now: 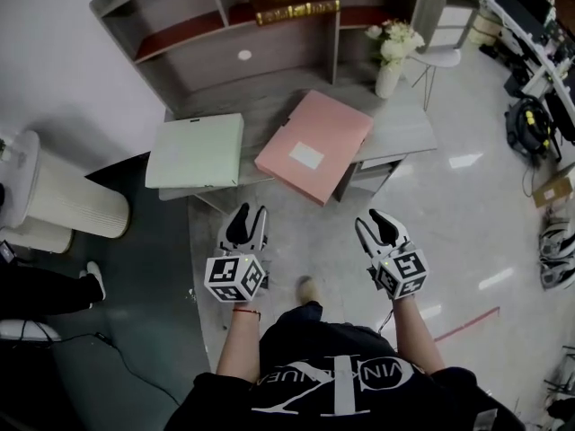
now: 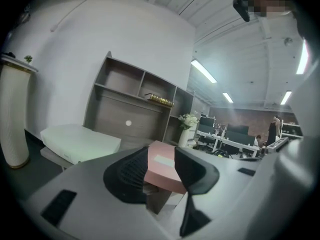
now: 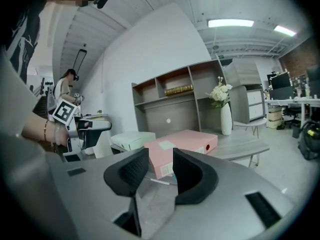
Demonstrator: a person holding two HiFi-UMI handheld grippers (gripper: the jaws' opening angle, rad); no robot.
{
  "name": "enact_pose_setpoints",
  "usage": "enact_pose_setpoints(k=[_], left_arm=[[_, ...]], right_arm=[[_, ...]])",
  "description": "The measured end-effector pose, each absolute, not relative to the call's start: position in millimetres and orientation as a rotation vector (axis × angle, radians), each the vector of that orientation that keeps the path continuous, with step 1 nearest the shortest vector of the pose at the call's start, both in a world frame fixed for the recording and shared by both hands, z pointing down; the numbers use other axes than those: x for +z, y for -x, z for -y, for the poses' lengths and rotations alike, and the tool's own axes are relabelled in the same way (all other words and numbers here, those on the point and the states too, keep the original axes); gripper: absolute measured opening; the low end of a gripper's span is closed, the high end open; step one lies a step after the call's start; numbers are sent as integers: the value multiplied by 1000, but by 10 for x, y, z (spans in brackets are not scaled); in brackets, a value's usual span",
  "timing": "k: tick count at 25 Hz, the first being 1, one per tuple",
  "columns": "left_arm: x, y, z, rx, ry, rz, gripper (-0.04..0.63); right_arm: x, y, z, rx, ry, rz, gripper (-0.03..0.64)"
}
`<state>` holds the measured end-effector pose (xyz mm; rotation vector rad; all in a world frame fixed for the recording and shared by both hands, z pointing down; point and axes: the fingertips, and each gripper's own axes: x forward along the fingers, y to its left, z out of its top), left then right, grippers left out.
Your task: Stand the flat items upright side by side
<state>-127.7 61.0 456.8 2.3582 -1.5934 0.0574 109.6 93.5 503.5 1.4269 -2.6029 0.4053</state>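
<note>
Two flat boxes lie on the grey desk (image 1: 395, 124): a pale green one (image 1: 194, 151) on the left and a pink one (image 1: 314, 144) with a white label, its near corner past the desk's front edge. My left gripper (image 1: 247, 221) and right gripper (image 1: 377, 224) hover over the floor short of the desk, both open and holding nothing. In the left gripper view the pink box (image 2: 162, 176) shows beyond the gap of the left gripper (image 2: 161, 154), the green box (image 2: 80, 141) to its left. The right gripper (image 3: 160, 156) faces the pink box (image 3: 190, 143) and the green box (image 3: 132, 140).
A shelf unit (image 1: 180, 34) rises at the back of the desk, with a gold-edged book (image 1: 292, 3) lying on it. A white vase of flowers (image 1: 388, 57) stands at the desk's right end. A white ribbed cylinder (image 1: 63, 200) stands left; a white chair (image 1: 440, 59) and office desks right.
</note>
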Motion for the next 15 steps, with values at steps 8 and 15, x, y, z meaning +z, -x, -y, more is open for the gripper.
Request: enact_pose_setpoints(k=[8, 15], left_arm=[[5161, 1117, -197, 39, -2198, 1475, 171], [5609, 858, 45, 13, -2032, 1403, 236]], right_arm=[[5395, -1006, -625, 471, -1326, 2520, 163], [5584, -1007, -114, 441, -1150, 2521, 167]])
